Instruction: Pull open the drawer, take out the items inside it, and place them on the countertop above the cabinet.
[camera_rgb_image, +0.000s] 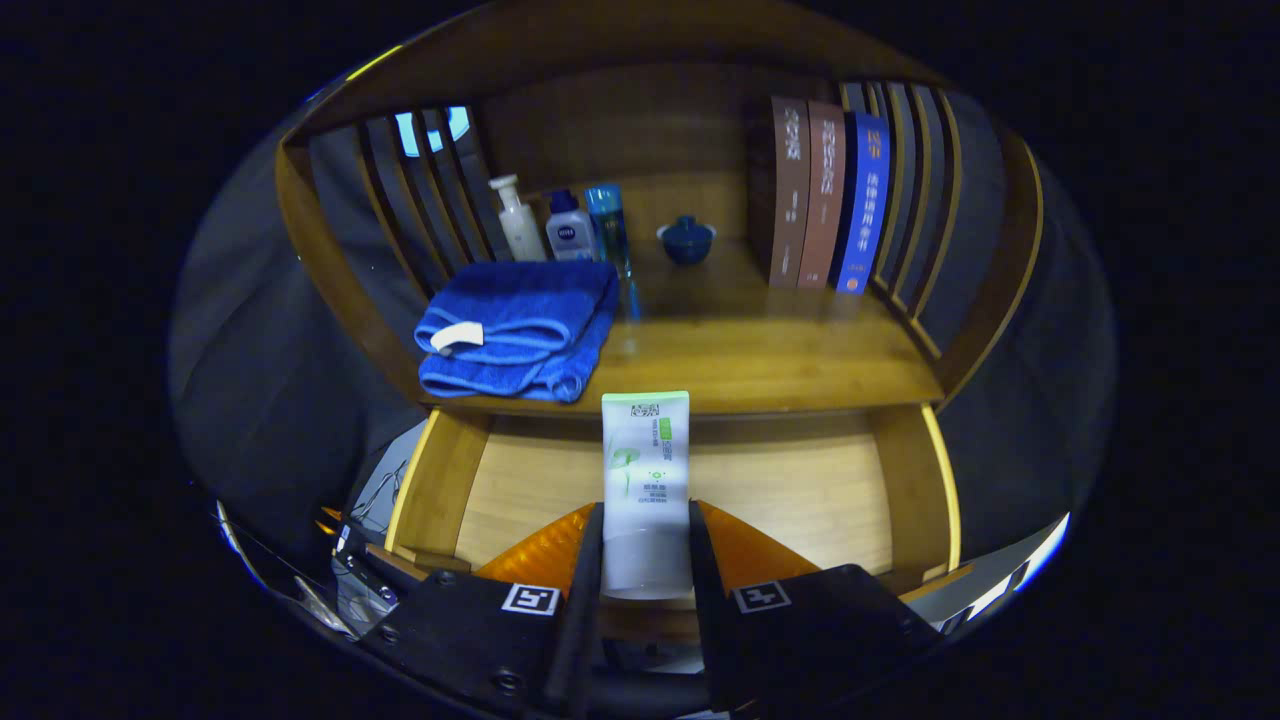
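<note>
Getting carried right now, the tube is being clamped between both fingers of the gripper, hanging over the open drawer. Probably best if it's being lifted toward 12 o'clock onto the counter, clear of the towel at 10.

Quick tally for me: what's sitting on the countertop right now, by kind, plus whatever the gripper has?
Books: 3, upright
Bottles: 3, behind the towel
Folded blue towel: 1
Small blue lidded cup: 1
White tube: 1, clamped in the gripper above the open drawer, not yet on the countertop
Total: 9
</note>
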